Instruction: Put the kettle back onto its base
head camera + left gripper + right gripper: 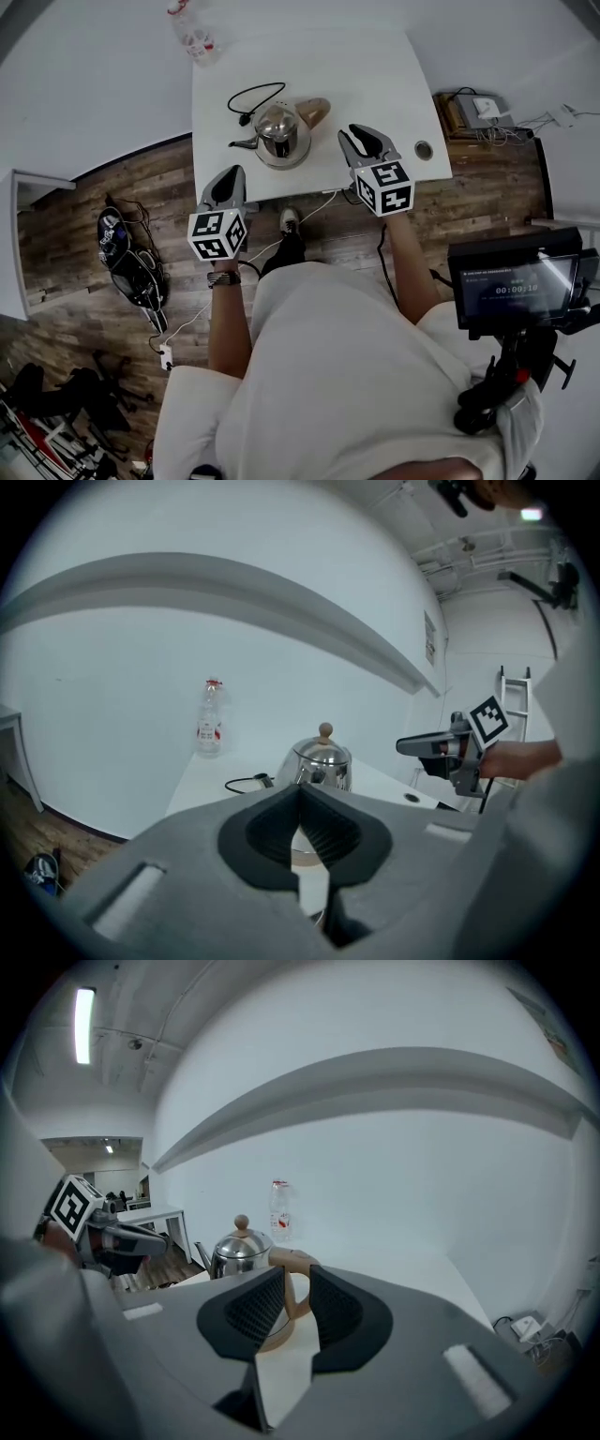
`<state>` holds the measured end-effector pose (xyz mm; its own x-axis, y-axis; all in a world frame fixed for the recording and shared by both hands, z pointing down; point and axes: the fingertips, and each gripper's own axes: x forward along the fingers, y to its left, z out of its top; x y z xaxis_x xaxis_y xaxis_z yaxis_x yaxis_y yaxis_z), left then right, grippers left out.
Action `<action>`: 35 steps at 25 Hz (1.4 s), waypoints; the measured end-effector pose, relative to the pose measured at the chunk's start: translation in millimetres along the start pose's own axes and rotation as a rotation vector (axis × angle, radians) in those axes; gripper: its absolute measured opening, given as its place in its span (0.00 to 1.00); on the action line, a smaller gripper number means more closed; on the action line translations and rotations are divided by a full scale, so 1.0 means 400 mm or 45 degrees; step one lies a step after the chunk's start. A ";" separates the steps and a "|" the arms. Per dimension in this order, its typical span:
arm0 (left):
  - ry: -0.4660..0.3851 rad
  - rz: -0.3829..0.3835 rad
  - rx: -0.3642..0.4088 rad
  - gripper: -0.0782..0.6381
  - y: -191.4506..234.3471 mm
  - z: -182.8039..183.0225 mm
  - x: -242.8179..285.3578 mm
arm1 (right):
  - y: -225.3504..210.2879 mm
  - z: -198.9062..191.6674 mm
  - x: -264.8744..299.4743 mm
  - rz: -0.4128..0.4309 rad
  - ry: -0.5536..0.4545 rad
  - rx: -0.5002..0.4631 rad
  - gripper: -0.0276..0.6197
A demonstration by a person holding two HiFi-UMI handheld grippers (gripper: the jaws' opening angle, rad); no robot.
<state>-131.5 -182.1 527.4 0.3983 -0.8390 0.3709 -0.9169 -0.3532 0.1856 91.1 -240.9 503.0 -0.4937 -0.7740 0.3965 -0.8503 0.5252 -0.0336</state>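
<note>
A shiny steel kettle [279, 127] with a wooden knob and a tan handle [314, 111] stands on the white table [375, 75], on what looks like a round base [284, 161]. A black cord [251, 97] loops behind it. My left gripper [230, 184] hovers at the table's front edge, short of the kettle and to its left, jaws shut with nothing between them. My right gripper [362, 141] is over the table just right of the kettle, its jaws apart and empty. The kettle [323, 759] shows ahead in the left gripper view. In the right gripper view its handle [298, 1283] lies beyond the gap.
A clear plastic bottle [192, 33] with a red cap stands at the table's far left corner. A round cable hole [424, 149] is near the right edge. A camera monitor [520, 281] sits at my right side. Bags and cables lie on the wood floor [131, 258].
</note>
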 end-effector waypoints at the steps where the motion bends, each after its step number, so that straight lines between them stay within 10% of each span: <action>1: -0.009 0.004 0.021 0.12 -0.008 0.014 -0.012 | 0.006 0.012 -0.020 -0.001 -0.014 -0.009 0.16; 16: -0.367 0.044 0.401 0.12 -0.254 0.346 -0.294 | 0.141 0.260 -0.363 -0.014 -0.222 -0.163 0.04; 35: -0.483 -0.006 0.415 0.12 -0.263 0.481 -0.358 | 0.167 0.382 -0.425 -0.035 -0.315 -0.107 0.04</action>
<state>-96.8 -104.5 279.6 0.4212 -0.9070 0.0025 -0.8991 -0.4179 -0.1303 90.3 -128.3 293.2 -0.5093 -0.8457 0.1595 -0.8508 0.5226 0.0547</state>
